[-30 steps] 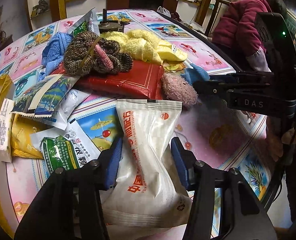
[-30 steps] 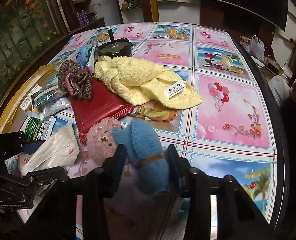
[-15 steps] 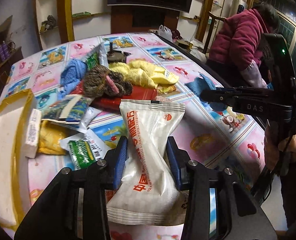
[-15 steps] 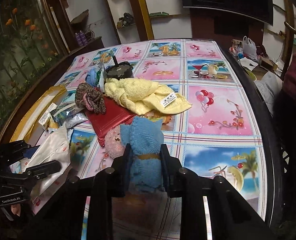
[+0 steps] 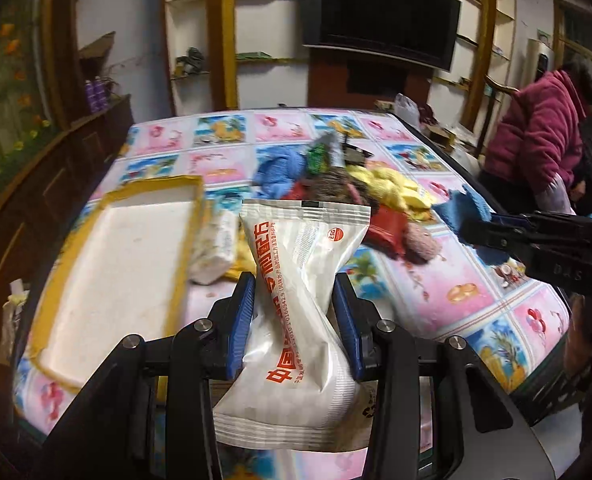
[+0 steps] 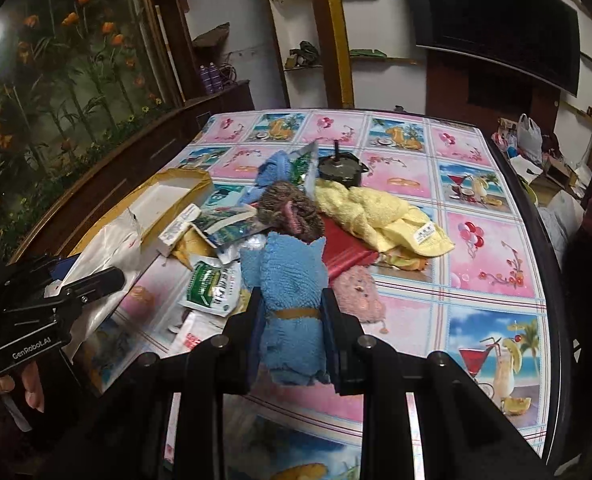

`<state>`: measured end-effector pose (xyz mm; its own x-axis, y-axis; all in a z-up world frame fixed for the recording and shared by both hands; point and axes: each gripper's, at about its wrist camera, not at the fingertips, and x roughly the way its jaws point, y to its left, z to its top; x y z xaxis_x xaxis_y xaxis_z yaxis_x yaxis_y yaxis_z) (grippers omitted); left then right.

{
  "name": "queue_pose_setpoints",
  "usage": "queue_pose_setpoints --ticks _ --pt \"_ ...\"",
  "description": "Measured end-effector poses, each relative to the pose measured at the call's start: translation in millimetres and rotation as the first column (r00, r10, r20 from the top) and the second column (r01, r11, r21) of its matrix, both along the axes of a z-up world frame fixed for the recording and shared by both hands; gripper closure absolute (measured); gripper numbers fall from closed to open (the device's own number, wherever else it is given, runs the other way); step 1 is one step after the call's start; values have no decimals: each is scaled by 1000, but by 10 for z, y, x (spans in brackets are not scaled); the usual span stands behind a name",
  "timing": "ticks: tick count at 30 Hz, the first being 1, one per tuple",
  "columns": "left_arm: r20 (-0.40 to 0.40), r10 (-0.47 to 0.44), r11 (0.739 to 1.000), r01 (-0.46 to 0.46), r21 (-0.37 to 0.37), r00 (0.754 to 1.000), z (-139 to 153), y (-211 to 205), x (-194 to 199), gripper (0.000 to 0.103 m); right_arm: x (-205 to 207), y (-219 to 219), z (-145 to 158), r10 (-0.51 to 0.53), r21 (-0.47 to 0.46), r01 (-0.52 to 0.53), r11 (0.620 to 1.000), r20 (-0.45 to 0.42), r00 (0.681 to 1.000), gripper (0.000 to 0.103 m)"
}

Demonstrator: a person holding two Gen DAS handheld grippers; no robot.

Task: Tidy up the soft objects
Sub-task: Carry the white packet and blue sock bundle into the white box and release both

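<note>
The left gripper (image 5: 294, 320) grips a white crinkly plastic pouch (image 5: 296, 308); the right gripper (image 6: 292, 330) grips a blue fluffy towel roll (image 6: 290, 312). The white yellow-rimmed tray (image 5: 116, 256) sits empty, and most soft items remain piled on the worktop (image 6: 487, 248).

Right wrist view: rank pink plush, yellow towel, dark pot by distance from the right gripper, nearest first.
From the right gripper, which is shut on the blue plush:
1. Pink plush – on the table just right of the fingers.
2. Yellow towel – mid-table, beyond the pink plush and slightly right.
3. Dark pot – farthest, behind the towel's far end.
</note>
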<state>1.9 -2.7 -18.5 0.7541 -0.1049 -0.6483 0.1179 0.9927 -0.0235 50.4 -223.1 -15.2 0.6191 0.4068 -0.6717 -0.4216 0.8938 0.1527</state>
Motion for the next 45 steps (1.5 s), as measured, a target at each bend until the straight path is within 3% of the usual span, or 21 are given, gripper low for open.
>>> queue_pose_setpoints --ticks 7,10,17,21,27,35,39,41,45 --pt "43 79 997 -79 -1 996 57 449 -174 64 -158 619 194 104 -38 -102 994 30 994 77" --pt "31 103 994 -102 -35 994 83 701 -111 64 -125 903 266 159 -23 -159 987 18 987 77" --pt "-59 183 973 -190 -130 981 38 1445 410 64 380 1639 249 248 53 -245 968 -67 966 77" --pt "-147 213 946 -241 -215 966 -132 1788 786 64 738 2015 105 256 98 -245 965 -132 958 77" --pt "-229 227 925 -283 -255 947 -413 2007 1267 64 1197 2484 -141 223 85 -210 974 -203 953 77" --pt "-265 224 897 -305 -320 938 -622 2146 1682 63 1556 2777 -379 132 1 -135 991 -217 967 73" --pt "-279 202 887 -296 -353 939 -710 2204 1757 63 1679 2801 -464 127 -1 -131 991 -236 963 64" --pt "-294 190 880 -295 -371 937 -761 2238 1772 63 1724 2779 -479 134 8 -136 991 -254 958 51" --pt "-283 251 889 -336 -312 926 -780 2277 1656 62 1610 2626 -360 126 28 -123 992 -198 972 48"
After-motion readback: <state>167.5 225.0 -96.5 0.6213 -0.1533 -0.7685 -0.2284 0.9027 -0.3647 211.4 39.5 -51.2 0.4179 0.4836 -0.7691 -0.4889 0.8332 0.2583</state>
